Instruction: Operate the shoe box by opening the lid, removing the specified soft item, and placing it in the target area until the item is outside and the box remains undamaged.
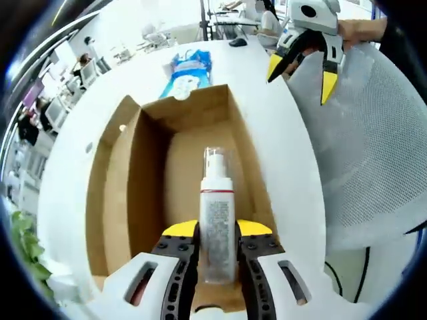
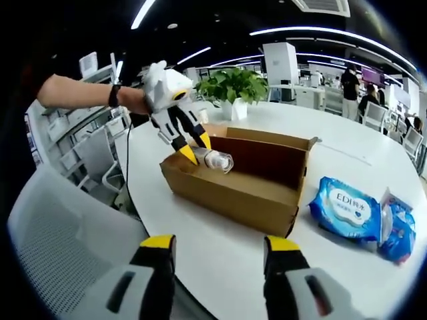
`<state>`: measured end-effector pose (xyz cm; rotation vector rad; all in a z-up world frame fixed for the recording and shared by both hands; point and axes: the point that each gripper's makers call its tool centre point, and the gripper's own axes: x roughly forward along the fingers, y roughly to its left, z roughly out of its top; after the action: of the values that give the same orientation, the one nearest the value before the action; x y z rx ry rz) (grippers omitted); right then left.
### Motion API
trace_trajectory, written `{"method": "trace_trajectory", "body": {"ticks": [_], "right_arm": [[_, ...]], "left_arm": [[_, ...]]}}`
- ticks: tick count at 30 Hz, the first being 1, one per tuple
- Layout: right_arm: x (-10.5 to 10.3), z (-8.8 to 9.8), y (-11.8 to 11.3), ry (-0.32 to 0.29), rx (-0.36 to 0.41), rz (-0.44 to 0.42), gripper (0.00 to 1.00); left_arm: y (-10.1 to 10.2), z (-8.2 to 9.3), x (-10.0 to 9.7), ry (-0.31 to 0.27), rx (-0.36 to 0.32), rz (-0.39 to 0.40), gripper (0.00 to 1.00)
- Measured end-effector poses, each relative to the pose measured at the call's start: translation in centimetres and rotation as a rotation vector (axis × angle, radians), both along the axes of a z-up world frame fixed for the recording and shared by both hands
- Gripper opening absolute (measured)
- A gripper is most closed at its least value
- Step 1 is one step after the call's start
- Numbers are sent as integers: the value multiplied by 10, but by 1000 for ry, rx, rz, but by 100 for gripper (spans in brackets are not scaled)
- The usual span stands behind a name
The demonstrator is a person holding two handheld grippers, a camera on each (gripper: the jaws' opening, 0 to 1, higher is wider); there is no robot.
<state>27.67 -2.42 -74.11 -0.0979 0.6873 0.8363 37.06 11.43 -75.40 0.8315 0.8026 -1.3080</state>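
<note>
One open cardboard box (image 2: 250, 180) on the white surface (image 2: 220, 260), and that's the single box out here. Inside it, one clear bottle (image 1: 217, 220) with a red band, just the one. Over past the box's far end, wipes: two blue packs (image 2: 347, 208) side by side in the right gripper view, though in the left gripper view they run together and I can't split them. Two tools in play: the left tool (image 1: 217, 230) and the right tool (image 2: 221, 243), each with two yellow-tipped jaws. One potted plant (image 2: 235, 87) at the surface's edge. One mesh-backed chair (image 1: 363, 153) alongside.
</note>
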Motion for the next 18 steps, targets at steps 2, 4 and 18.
{"method": "trace_trajectory", "body": {"ticks": [2,4,18], "right_arm": [[1,2,1,-3,7,-1,51],[1,3,1,-5,10,-2,51],[12,17,-2,-52,28,-12,47]], "left_arm": [[-8,4,-2,-2,-15,-12,19],[-15,8,-5,-2,-26,-26,19],[-61,31,-36,-1,-76,-162,19]]}}
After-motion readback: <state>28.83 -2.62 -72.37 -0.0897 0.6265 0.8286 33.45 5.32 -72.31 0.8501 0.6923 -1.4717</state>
